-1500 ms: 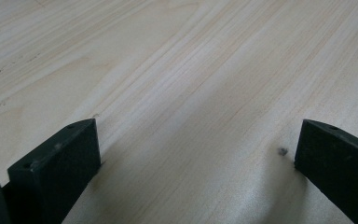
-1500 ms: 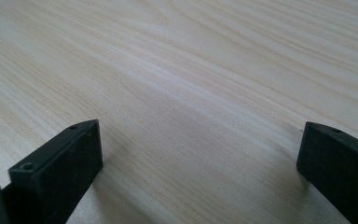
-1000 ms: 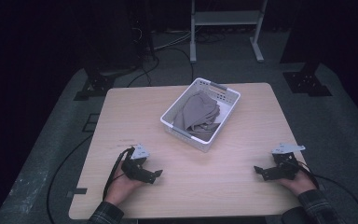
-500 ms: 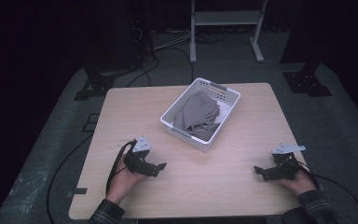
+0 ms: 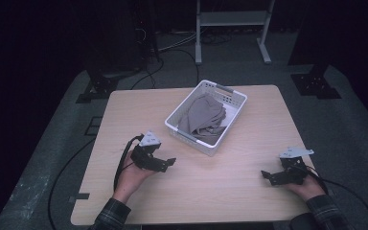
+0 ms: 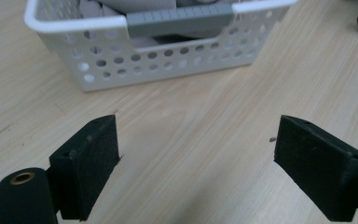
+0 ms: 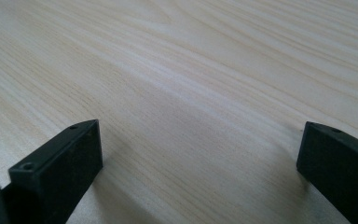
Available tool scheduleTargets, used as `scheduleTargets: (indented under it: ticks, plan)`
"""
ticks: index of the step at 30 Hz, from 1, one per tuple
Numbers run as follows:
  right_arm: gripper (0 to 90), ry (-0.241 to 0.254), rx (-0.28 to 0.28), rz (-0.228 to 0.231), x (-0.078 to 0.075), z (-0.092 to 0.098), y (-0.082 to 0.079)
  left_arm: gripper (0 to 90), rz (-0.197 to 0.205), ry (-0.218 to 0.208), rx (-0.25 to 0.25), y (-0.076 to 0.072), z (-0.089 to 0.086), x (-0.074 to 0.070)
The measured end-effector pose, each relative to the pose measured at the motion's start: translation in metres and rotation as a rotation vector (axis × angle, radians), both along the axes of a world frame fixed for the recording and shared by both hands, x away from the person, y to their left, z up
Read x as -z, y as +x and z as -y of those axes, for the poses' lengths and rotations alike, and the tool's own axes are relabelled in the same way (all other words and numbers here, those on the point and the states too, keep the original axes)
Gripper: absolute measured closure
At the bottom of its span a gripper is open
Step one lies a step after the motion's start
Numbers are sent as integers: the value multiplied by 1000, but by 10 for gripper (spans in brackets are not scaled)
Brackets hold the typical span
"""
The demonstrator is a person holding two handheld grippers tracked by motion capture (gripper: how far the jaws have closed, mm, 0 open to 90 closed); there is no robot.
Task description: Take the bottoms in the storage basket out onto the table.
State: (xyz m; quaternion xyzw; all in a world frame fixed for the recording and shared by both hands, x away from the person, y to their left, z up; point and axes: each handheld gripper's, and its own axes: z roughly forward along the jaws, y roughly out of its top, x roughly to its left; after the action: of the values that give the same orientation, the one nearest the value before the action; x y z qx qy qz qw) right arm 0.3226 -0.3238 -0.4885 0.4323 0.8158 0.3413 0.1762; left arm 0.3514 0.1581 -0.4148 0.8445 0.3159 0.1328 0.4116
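Left hand-held gripper [image 5: 165, 163] raised, jaws wide but just closing slightly, empty; right hand-held gripper [image 5: 268, 176] low, agape.

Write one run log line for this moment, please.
left gripper: open, closing slightly, empty | right gripper: open, empty | basket: holds grey cloth

Both tongs are black, blocky tools. The left tongs [image 5: 165, 164] carry a grey three-cornered plate on top and a black cable looping back past the wrist; their flat rectangular jaws have small screw holes, with a brass-ringed hole nearby. The right tongs [image 5: 271, 176] look alike, cable trailing off. Both sleeves [image 5: 109, 216] are dark plaid.
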Motion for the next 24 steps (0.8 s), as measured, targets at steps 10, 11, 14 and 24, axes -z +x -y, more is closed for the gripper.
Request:
scheduleTargets:
  ticks: [10, 11, 14, 24]
  plan:
    - [0, 0, 0, 0, 0, 0, 0, 141, 8, -16, 6, 13, 9, -19]
    - [0, 0, 0, 0, 0, 0, 0, 140, 7, -14, 7, 14, 10, -20]
    - [0, 0, 0, 0, 0, 0, 0, 141, 7, -10, 8, 17, 13, -22]
    - [0, 0, 0, 0, 0, 0, 0, 168, 11, -8, 14, 29, 21, -30]
